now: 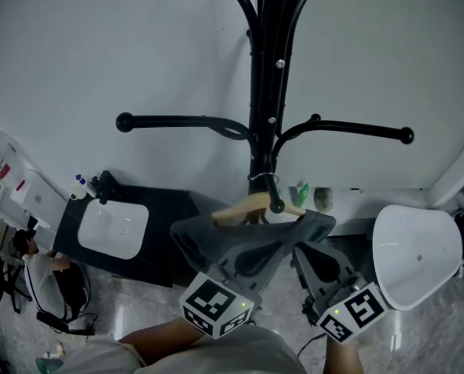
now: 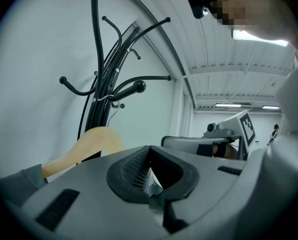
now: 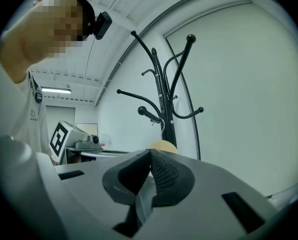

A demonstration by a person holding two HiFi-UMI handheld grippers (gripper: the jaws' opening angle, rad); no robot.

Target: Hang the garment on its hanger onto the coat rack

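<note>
A black coat rack [image 1: 261,92] rises against the white wall, with curved arms to both sides. A wooden hanger [image 1: 240,207] sits close to its pole, its metal hook [image 1: 267,181] up against the pole. A grey garment [image 1: 251,236] drapes over the hanger. My left gripper [image 1: 244,262] and right gripper [image 1: 310,257] reach up under the garment's two shoulders. In the left gripper view the left gripper [image 2: 149,148] is shut with a strip of grey cloth between the pads, and the hanger [image 2: 89,144] lies just beyond. The right gripper [image 3: 150,151] is likewise shut on grey cloth.
A black low table [image 1: 170,209] with a white basin-like tray [image 1: 115,228] stands on the floor at the left, with small bottles [image 1: 80,184] beside it. A white rounded seat [image 1: 415,255] is at the right. Boxes [image 1: 14,181] sit at the far left.
</note>
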